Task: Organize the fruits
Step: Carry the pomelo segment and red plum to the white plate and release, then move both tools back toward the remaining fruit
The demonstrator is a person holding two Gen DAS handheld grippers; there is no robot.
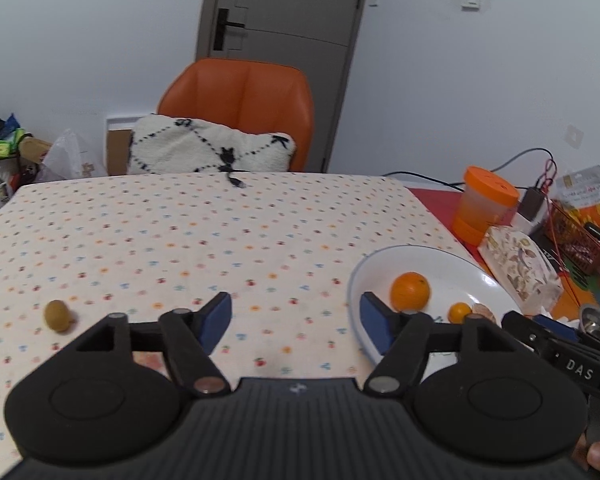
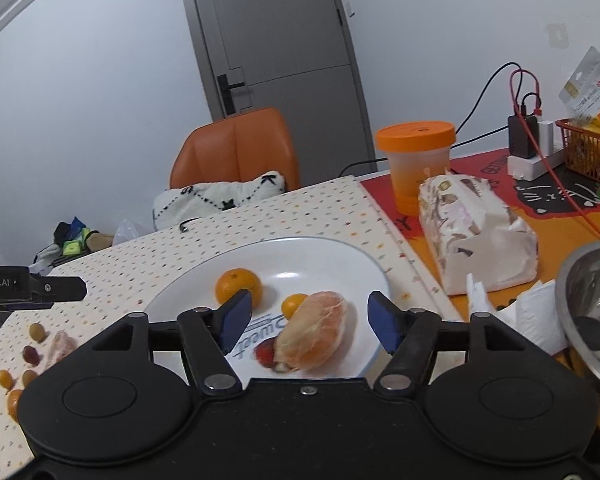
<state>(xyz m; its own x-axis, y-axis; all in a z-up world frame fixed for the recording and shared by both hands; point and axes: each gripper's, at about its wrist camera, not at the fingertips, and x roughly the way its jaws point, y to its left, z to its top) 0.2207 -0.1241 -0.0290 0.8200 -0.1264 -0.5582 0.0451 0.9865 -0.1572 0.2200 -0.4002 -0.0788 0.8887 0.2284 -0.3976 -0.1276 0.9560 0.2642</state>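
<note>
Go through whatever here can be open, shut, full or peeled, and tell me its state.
Left tongs: open, holding nothing.
Right tongs: open, holding nothing.
Grey door: shut.
Orange-lidded plastic tub: lid on.
Large pale citrus piece: peeled, on the white plate.
Round orange: unpeeled.

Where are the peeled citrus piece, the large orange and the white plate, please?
peeled citrus piece (image 2: pixel 314 330), right wrist view, middle of flesh.
large orange (image 2: pixel 236 285), right wrist view, upper peel.
white plate (image 2: pixel 324 254), right wrist view, bare far side.

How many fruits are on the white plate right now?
3: an orange at the plate's left, a small kumquat mid-plate, and a peeled citrus piece in front. The right claw may hide others.
</note>
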